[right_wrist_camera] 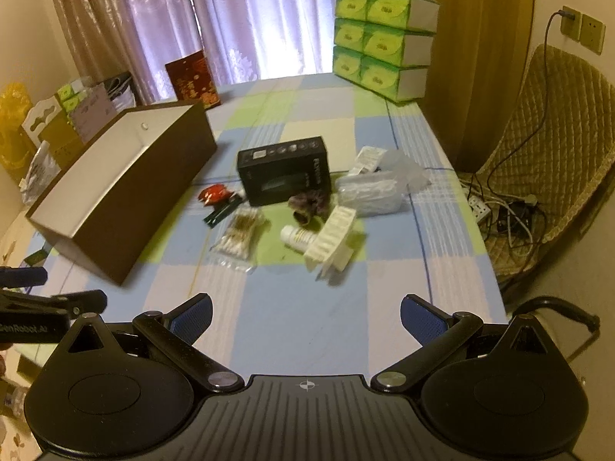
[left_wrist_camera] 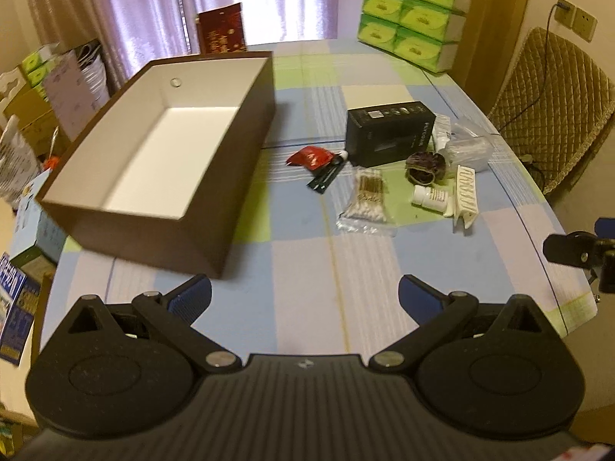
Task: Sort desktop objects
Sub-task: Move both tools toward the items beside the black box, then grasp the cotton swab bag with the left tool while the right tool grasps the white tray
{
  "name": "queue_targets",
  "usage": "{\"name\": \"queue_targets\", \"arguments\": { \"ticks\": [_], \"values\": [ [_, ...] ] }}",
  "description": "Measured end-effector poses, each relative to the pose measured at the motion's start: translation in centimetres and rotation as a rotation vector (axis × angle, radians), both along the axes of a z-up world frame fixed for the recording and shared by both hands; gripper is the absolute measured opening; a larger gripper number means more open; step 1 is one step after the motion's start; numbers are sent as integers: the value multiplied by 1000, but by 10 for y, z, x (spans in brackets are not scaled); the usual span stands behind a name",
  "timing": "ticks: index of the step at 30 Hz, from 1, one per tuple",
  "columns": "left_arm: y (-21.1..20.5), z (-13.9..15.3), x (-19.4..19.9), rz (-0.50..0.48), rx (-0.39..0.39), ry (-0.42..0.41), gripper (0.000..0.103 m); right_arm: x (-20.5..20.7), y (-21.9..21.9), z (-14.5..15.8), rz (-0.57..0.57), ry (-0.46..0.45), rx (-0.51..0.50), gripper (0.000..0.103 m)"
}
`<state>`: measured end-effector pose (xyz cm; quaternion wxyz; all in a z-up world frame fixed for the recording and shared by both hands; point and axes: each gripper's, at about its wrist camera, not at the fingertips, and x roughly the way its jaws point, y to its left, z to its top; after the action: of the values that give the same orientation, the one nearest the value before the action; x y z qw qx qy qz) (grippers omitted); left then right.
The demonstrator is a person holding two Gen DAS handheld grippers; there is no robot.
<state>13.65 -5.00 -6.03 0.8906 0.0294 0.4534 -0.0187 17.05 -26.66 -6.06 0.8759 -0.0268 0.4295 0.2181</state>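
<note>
Left gripper (left_wrist_camera: 305, 295): blue-padded fingers spread wide, nothing between them, held above the near part of the table.
Right gripper (right_wrist_camera: 306, 314): fingers likewise wide apart and empty, above the near edge; its black body shows at the right border of the left wrist view.
Table (left_wrist_camera: 307, 269): covered with a cloth checked in blue, green and pale squares.
Brown box (left_wrist_camera: 161, 161): open, white inside, nothing in it; it stands on the left part of the table, well apart from the clutter.
Cotton swabs (left_wrist_camera: 365, 201): in a clear bag, the nearest piece of the clutter.
White bottle (left_wrist_camera: 430, 196): lying on its side, just right of the swabs, touching a white ribbed pack (left_wrist_camera: 466, 196).
Dark scrunchie (left_wrist_camera: 424, 167): behind the bottle, in front of the black carton (left_wrist_camera: 388, 134).
Red packet (left_wrist_camera: 309, 157): left of the carton, beside a dark green sachet (left_wrist_camera: 324, 180).
Clear plastic bag (left_wrist_camera: 467, 150): right of the carton.
Green tissue packs (left_wrist_camera: 411, 15): stacked at the far right corner.
</note>
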Motion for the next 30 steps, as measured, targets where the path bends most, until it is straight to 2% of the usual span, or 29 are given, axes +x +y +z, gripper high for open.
{"name": "queue_targets", "arguments": {
  "ticks": [5, 14, 17, 23, 30],
  "values": [
    [-19, -18, 31, -20, 6, 10, 102, 29, -2, -13, -6, -4, -1, 101],
    [-42, -50, 81, -58, 24, 12, 94, 72, 4, -45, 1, 1, 9, 101],
    [-47, -58, 95, -67, 32, 16, 92, 85, 7, -52, 7, 10, 8, 92],
    [-54, -72, 116, -95, 41, 28, 91, 108, 15, -69, 15, 40, -6, 82],
    [-60, -88, 137, -94, 51, 65, 86, 132, 23, -94, 45, 93, -12, 60]
  ]
}}
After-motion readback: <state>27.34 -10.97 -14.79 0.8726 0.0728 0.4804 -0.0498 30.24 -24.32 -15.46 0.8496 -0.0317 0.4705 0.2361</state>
